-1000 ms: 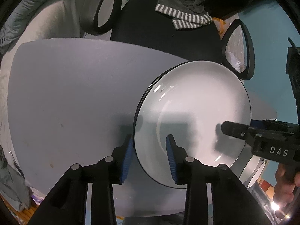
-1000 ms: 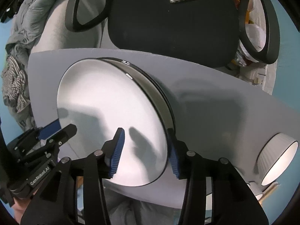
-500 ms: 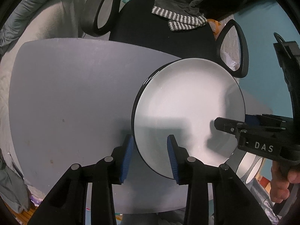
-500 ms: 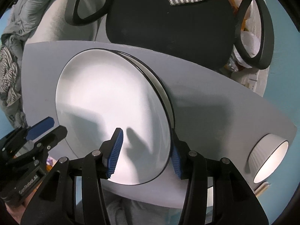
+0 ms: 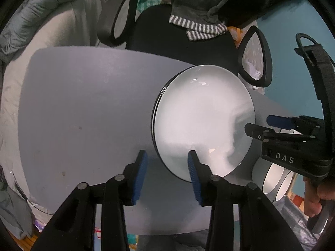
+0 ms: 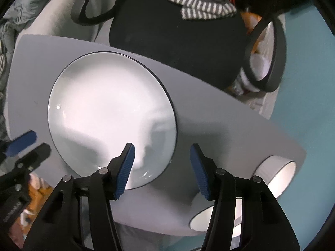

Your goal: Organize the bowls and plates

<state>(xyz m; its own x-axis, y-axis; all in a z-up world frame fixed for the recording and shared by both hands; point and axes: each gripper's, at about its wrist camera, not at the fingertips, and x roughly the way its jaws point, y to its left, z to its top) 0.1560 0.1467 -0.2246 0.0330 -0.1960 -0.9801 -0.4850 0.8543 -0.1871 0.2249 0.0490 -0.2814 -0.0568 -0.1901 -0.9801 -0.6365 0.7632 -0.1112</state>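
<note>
Lived-in home room, small grey table (image 5: pixel 83 115) pushed against a bed with rumpled grey bedding (image 5: pixel 37 18), black office chair with loop armrests (image 6: pixel 178 41) draped with a grey striped-cuff garment (image 6: pixel 199 8), teal floor (image 6: pixel 303 73), clutter around the edges

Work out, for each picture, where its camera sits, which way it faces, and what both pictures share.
Left wrist: on the left gripper, facing steeply down at the table and plate; its blue fingers show, jaws opening, with the right gripper and a hand at right.
Right wrist: on the right gripper, facing steeply down at the plate and two bowls; jaws opening, left gripper at left.
Shared: plate, table, bowls, black chair.
</note>
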